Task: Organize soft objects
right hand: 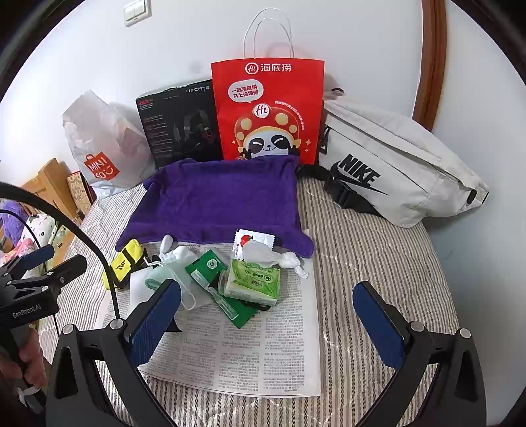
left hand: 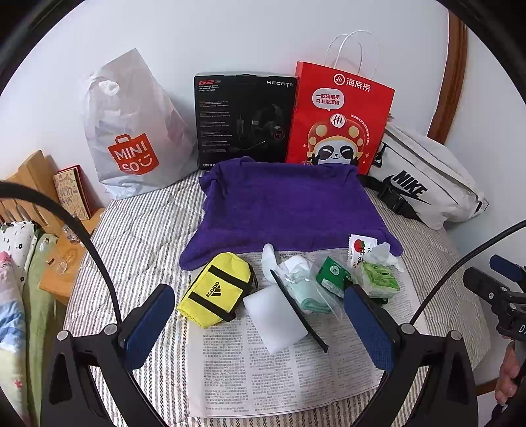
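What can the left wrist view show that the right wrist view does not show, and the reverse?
Only the left wrist view shows the white sponge in full, with a thin black strip lying across it, and the open left claw from behind.

Only the right wrist view shows the wall switch and the open right claw from behind.

Both show the purple towel, the yellow pouch, the green tissue pack, the newspaper, the red bag and the Nike bag.
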Available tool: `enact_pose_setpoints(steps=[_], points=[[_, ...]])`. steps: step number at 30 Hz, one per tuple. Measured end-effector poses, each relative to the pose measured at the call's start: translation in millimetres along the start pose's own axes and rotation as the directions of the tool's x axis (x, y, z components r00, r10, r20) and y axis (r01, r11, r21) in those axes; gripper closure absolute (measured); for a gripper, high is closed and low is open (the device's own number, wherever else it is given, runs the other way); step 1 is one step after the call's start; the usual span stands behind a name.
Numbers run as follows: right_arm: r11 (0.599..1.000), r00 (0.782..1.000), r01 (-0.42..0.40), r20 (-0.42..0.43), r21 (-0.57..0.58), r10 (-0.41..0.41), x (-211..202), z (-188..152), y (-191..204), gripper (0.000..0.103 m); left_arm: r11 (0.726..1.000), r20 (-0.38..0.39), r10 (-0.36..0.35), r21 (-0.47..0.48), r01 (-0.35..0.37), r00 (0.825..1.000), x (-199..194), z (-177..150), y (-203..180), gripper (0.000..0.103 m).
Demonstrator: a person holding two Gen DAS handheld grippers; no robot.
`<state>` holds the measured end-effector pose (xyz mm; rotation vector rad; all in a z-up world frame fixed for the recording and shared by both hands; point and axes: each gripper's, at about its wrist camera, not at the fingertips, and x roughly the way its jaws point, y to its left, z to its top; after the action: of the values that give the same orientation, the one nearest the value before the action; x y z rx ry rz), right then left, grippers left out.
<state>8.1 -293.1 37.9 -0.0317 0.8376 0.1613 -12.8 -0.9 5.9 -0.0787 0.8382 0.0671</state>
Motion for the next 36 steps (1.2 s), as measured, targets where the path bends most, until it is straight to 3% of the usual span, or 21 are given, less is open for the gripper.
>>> enact_pose_setpoints(steps=[36], points=[[1.000, 1.000, 0.002, 0.011, -0.003, -0.002, -2.5, -0.4, 5.1, 0.000, 1.000, -0.016, -0.012, -0.016, 0.012, 1.000, 2.9, 0.6, 2.6, 0.000]])
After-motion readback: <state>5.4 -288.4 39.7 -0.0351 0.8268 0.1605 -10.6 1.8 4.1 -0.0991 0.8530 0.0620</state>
